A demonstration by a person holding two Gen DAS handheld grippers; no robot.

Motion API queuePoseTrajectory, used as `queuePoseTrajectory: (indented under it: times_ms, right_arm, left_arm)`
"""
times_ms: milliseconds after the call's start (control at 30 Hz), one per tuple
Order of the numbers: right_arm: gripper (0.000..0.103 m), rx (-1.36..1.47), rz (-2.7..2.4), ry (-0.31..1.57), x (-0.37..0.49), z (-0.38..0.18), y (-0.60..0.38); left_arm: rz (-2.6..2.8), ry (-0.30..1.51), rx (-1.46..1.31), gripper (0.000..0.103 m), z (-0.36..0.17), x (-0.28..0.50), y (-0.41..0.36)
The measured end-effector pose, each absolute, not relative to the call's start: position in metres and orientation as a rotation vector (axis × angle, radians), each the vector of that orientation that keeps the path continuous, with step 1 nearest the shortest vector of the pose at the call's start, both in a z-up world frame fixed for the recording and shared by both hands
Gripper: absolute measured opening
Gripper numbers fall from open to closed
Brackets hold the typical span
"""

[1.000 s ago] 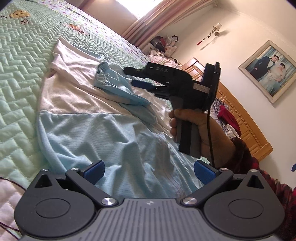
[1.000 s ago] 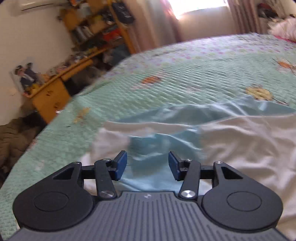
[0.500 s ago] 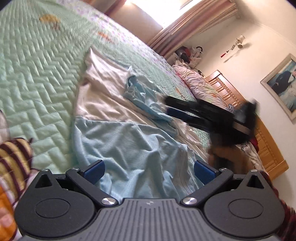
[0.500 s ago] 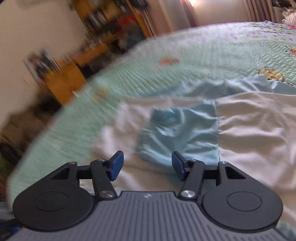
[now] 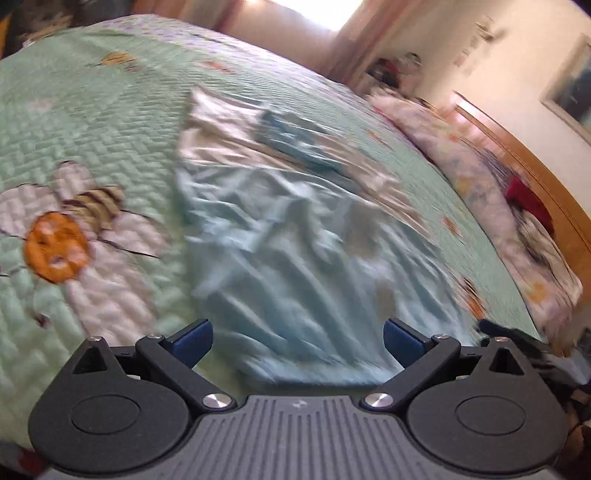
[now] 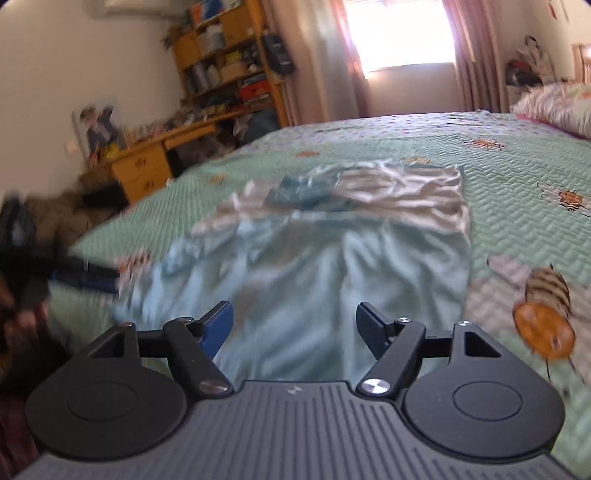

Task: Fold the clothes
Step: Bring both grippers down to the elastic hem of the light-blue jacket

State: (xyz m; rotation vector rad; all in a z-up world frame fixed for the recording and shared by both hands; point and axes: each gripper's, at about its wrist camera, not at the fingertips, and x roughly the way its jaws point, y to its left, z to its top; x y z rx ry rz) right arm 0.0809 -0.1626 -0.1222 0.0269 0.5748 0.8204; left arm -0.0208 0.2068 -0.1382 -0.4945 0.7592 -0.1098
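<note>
A green quilt (image 6: 517, 177) with bee patches (image 5: 74, 229) covers the bed. Pillows (image 5: 509, 221) lie along a wooden headboard (image 5: 554, 199). Beyond the bed stand a cluttered wooden shelf (image 6: 229, 62) and desk (image 6: 147, 166), with pink curtains (image 6: 325, 74) beside a bright window (image 6: 399, 33).

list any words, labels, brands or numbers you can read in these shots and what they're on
No readable text in either view.
Left gripper: a small embossed mark on its grey body, a symbol and no letters.
Right gripper: the same small mark, no letters.
Shelf: boxes and books carry print, too small and blurred to read.
Poster on the wall: blurred, nothing legible.
Framed picture: blurred, no text visible.
</note>
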Motion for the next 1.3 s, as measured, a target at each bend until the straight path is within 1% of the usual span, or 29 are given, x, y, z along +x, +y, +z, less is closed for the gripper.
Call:
queuePoseTrajectory:
  times_ms: [33,133,200,233,267,367,400,433,467,533,567,600,667,767,833,900,967,1000,1033,1100,1133,1167,1300]
  right_arm:
    - [0.075,0.017,0.836,0.578,0.074,-0.125,-0.162]
    - [0.072,0.157,0.910,0.645,0.076,-0.128,-0.162]
    - [0.066,0.226,0.955,0.687,0.083,-0.127,-0.156]
    - [0.058,0.254,0.984,0.708,0.088,-0.126,-0.152]
    - [0.055,0.283,1.011,0.731,0.093,-0.126,-0.148]
    - [0.054,0.332,0.955,0.858,0.119,-0.146,-0.140]
    - [0.051,0.323,0.905,0.889,0.128,-0.156,-0.140]
    - [0.022,0.317,0.855,0.919,0.136,-0.166,-0.140]
    - [0.000,0.352,0.821,0.913,0.141,-0.171,-0.148]
    - [0.001,0.464,0.774,0.908,0.147,-0.179,-0.166]
    - [0.004,0.523,0.770,0.906,0.148,-0.181,-0.174]
    - [0.005,0.550,0.774,0.899,0.146,-0.181,-0.179]
    - [0.017,0.576,0.804,0.861,0.136,-0.175,-0.186]
    - [0.029,0.589,0.838,0.793,0.118,-0.163,-0.200]
    - [0.031,0.558,0.838,0.772,0.111,-0.156,-0.211]
    - [0.035,0.562,0.830,0.776,0.103,-0.157,-0.221]
    - [0.044,0.600,0.809,0.784,0.099,-0.162,-0.232]
    - [0.046,0.623,0.797,0.789,0.099,-0.165,-0.237]
    - [0.049,0.645,0.786,0.794,0.097,-0.169,-0.242]
    - [0.050,0.674,0.767,0.800,0.096,-0.174,-0.249]
    - [0.050,0.677,0.766,0.804,0.096,-0.175,-0.250]
    - [0.050,0.680,0.765,0.807,0.096,-0.176,-0.251]
    - [0.053,0.667,0.778,0.812,0.095,-0.176,-0.249]
  left_arm:
    - [-0.134,0.762,-0.483,0.099,-0.137,-0.019,0.196]
    - [-0.164,0.784,-0.474,0.099,-0.140,-0.011,0.171]
    - [-0.123,0.815,-0.472,0.096,-0.147,-0.006,0.162]
    - [-0.092,0.822,-0.461,0.096,-0.151,-0.005,0.160]
    - [-0.049,0.839,-0.453,0.094,-0.154,-0.007,0.161]
    - [-0.006,0.868,-0.440,0.094,-0.158,-0.014,0.165]
    - [-0.003,0.875,-0.438,0.094,-0.158,-0.017,0.167]
    - [0.000,0.879,-0.437,0.094,-0.158,-0.020,0.169]
    - [-0.001,0.869,-0.446,0.094,-0.157,-0.024,0.171]
    - [-0.002,0.848,-0.465,0.094,-0.153,-0.030,0.175]
    - [-0.003,0.838,-0.474,0.094,-0.151,-0.034,0.177]
    - [-0.003,0.828,-0.483,0.094,-0.150,-0.037,0.179]
    - [-0.004,0.807,-0.501,0.094,-0.146,-0.044,0.183]
    - [-0.006,0.775,-0.528,0.096,-0.141,-0.054,0.189]
    - [0.003,0.762,-0.555,0.097,-0.142,-0.058,0.195]
    - [0.019,0.754,-0.589,0.097,-0.146,-0.059,0.202]
    - [0.035,0.745,-0.623,0.096,-0.151,-0.059,0.209]
    - [0.043,0.741,-0.639,0.095,-0.153,-0.060,0.212]
    - [0.050,0.737,-0.652,0.091,-0.155,-0.060,0.215]
    - [0.044,0.739,-0.625,0.081,-0.159,-0.055,0.214]
    - [0.030,0.747,-0.601,0.072,-0.161,-0.052,0.212]
    - [0.017,0.756,-0.580,0.067,-0.163,-0.049,0.210]
    - [0.003,0.762,-0.595,0.068,-0.171,-0.048,0.211]
